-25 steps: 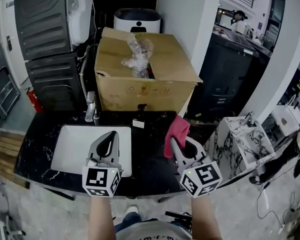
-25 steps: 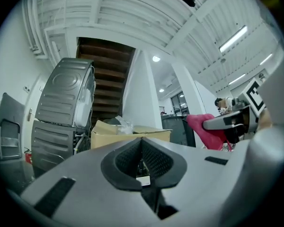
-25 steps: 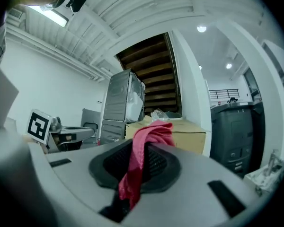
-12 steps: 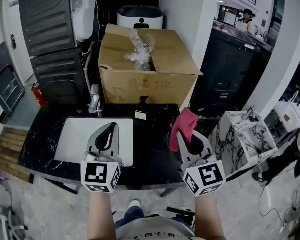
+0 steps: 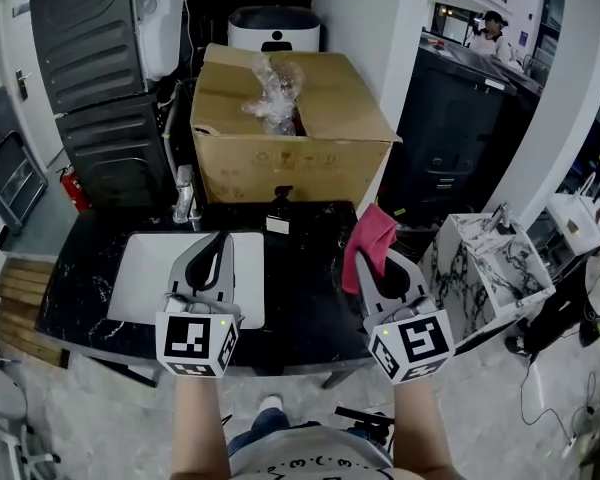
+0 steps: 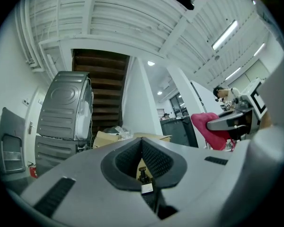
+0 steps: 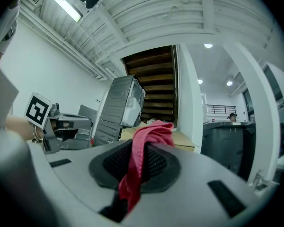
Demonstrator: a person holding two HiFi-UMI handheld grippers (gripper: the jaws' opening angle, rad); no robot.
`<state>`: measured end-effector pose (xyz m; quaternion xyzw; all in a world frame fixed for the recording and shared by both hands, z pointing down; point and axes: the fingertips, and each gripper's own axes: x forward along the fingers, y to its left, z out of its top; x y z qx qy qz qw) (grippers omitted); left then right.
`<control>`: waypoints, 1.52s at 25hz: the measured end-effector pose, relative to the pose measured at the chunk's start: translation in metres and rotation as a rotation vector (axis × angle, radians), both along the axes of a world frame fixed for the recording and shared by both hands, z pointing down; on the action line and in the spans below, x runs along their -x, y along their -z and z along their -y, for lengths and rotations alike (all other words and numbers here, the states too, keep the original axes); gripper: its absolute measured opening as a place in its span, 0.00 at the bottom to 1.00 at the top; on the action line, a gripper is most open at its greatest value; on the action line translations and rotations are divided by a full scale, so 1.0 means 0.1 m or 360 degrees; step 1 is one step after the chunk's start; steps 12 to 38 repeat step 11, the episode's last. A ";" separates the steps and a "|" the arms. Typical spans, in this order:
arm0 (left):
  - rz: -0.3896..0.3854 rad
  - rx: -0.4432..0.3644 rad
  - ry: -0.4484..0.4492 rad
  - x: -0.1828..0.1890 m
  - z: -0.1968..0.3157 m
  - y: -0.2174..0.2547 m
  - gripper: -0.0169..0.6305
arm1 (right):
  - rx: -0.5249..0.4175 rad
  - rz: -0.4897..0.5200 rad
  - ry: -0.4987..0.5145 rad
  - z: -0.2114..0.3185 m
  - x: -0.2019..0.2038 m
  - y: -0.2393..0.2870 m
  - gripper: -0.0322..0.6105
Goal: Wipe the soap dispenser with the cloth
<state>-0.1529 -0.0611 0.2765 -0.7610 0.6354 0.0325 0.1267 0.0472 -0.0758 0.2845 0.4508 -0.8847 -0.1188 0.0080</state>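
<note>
The soap dispenser (image 5: 278,210) is a small black pump bottle with a white label. It stands at the back of the black marble counter (image 5: 300,308), in front of the cardboard box. My left gripper (image 5: 220,238) hovers over the sink, shut with nothing in it. In the left gripper view the dispenser (image 6: 143,176) shows low in the hollow between the shut jaws, some way ahead. My right gripper (image 5: 368,260) is to the right of the dispenser, shut on a pink cloth (image 5: 370,233). The cloth (image 7: 151,134) sticks up past the tips and hangs down between the jaws.
A white sink basin (image 5: 140,278) fills the counter's left half, with a faucet (image 5: 185,203) behind it. A big open cardboard box (image 5: 290,148) stands right behind the counter. A marble-patterned bin (image 5: 490,268) is to the right, a dark appliance (image 5: 100,88) at back left.
Both grippers have lifted a little and edged toward the back of the counter. The cloth stays gripped in the right one. The dispenser has not moved.
</note>
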 end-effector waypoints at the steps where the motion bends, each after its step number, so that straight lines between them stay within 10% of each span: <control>1: -0.0001 0.0000 -0.0001 0.00 0.00 0.00 0.05 | 0.0004 0.0004 -0.0002 0.01 -0.01 0.00 0.13; 38: 0.0003 0.0004 -0.0001 0.08 0.10 -0.01 0.05 | 0.0007 -0.0016 0.0006 0.09 0.10 -0.02 0.13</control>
